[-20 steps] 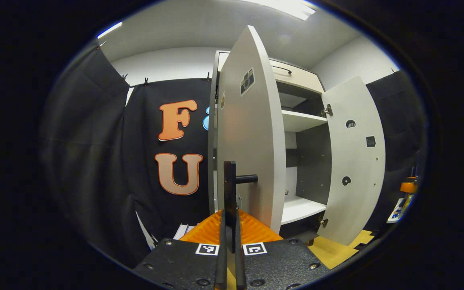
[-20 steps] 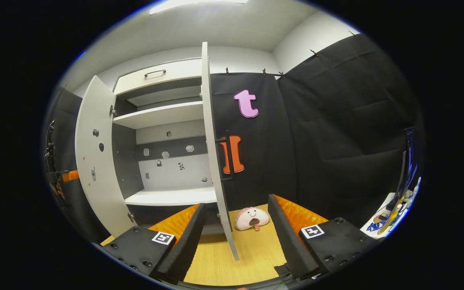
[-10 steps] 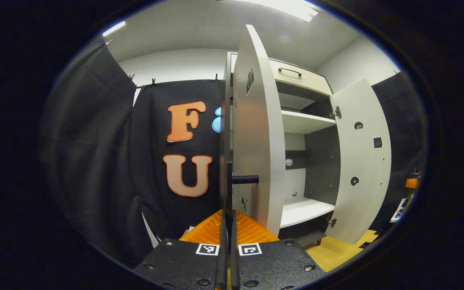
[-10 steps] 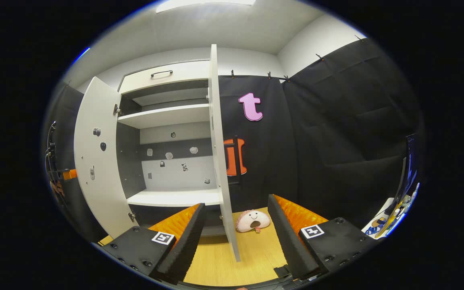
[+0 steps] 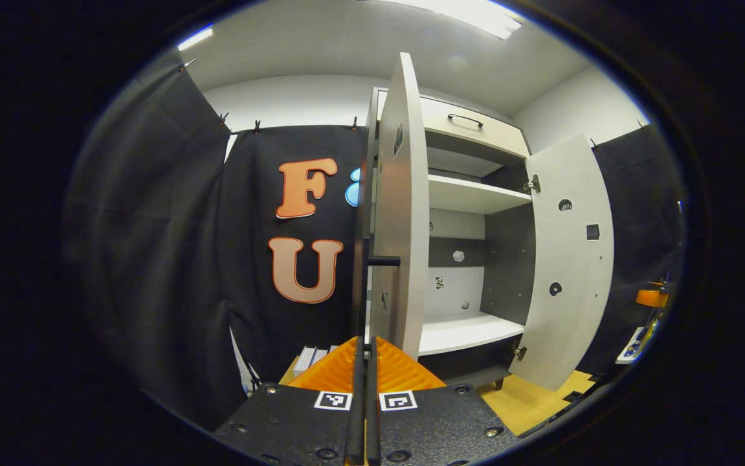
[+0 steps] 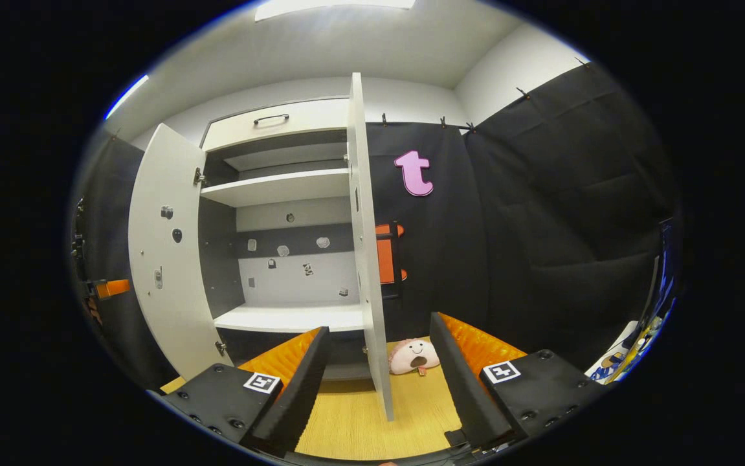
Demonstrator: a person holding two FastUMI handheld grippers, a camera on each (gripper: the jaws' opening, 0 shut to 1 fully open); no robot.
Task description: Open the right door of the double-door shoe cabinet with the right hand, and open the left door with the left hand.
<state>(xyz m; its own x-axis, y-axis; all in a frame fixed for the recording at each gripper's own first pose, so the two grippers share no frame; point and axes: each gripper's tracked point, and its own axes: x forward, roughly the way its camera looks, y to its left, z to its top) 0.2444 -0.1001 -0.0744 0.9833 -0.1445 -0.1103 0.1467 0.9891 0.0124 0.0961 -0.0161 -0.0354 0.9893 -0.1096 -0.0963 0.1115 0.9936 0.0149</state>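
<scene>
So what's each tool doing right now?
Left tool: closed on the left door's handle.
Right tool: open, holding nothing, the right door's edge between its fingers.

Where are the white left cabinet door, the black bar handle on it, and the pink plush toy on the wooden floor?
white left cabinet door (image 5: 401,213), left gripper view, on its inner face.
black bar handle (image 5: 384,261), left gripper view, on its horizontal post.
pink plush toy (image 6: 414,355), right gripper view, on its face.

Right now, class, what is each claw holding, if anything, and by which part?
The left claw is shut on the left door by its handle bar. The right claw is open and holds nothing.
</scene>
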